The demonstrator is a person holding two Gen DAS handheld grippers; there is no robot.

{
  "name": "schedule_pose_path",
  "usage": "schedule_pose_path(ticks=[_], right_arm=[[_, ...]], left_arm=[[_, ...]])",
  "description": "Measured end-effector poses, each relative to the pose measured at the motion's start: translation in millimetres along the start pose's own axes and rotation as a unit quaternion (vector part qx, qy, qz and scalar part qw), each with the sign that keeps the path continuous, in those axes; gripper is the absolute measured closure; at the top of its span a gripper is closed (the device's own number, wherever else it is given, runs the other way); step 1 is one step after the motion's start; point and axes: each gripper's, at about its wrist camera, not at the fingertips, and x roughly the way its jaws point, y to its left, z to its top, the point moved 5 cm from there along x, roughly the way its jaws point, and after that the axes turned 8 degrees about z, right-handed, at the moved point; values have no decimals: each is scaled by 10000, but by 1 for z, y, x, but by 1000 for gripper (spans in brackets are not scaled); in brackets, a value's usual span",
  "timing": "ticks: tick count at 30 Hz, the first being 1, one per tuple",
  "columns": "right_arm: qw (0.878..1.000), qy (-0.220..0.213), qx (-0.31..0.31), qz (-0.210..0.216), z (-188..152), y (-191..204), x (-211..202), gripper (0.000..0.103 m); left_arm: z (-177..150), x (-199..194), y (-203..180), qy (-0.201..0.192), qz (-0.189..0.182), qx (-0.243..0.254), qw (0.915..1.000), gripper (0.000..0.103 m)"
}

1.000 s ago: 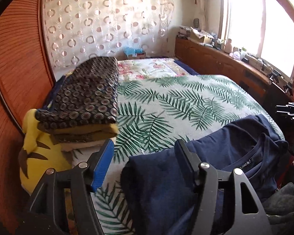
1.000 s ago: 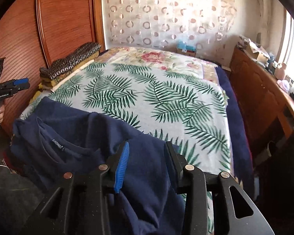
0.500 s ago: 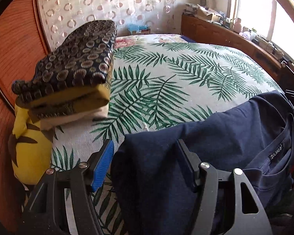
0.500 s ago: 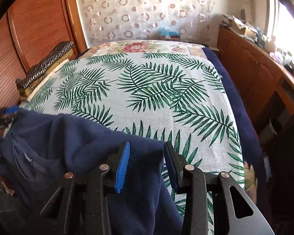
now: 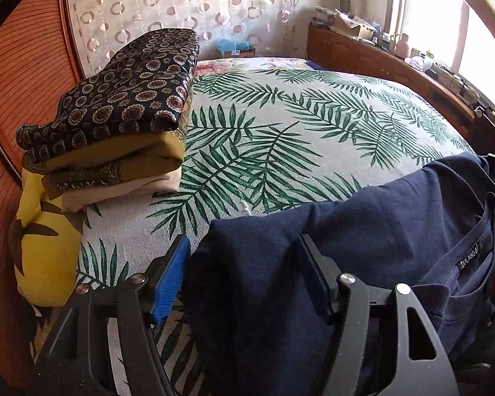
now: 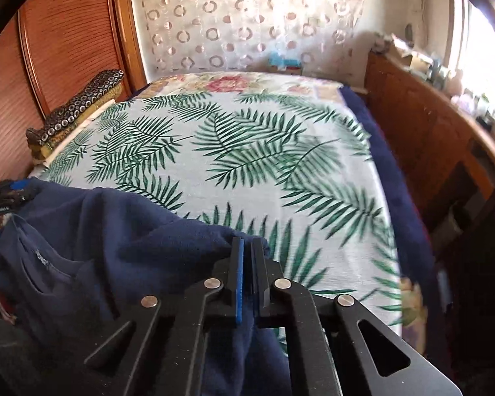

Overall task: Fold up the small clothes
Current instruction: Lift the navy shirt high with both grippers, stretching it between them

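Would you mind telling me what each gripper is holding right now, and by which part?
The right gripper is shut on the navy T-shirt at a bunched fold near its shoulder; the left gripper straddles it, open.

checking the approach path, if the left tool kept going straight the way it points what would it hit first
Most likely the navy shirt: the cloth already lies between the open fingers of the left tool and bunches right ahead of them. Beyond it is only the palm-leaf bedspread. Depth is hard to judge through the fisheye.

Right gripper (image 6: 246, 257) jaws just closed, pinched tight, left gripper (image 5: 244, 265) jaws apart, seemingly not pressing
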Motion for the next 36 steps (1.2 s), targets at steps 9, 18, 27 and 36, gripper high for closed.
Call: schedule_pose_path(ticks=[9, 18, 27, 36], right_arm=[[9995, 106, 32, -307, -17, -8, -13, 101], [9994, -31, -128, -316, 3, 0, -8, 83], [9997, 203, -107, 11, -10, -1, 14, 37], [9991, 360, 38, 200, -11, -18, 39, 36]], left_arm=[[-2, 1, 3, -35, -91, -117, 9999, 33], [-2, -5, 9, -48, -267, -163, 9995, 37], [0, -3, 18, 15, -229, -200, 9995, 39], [-1, 2, 14, 41, -155, -193, 9997, 39]])
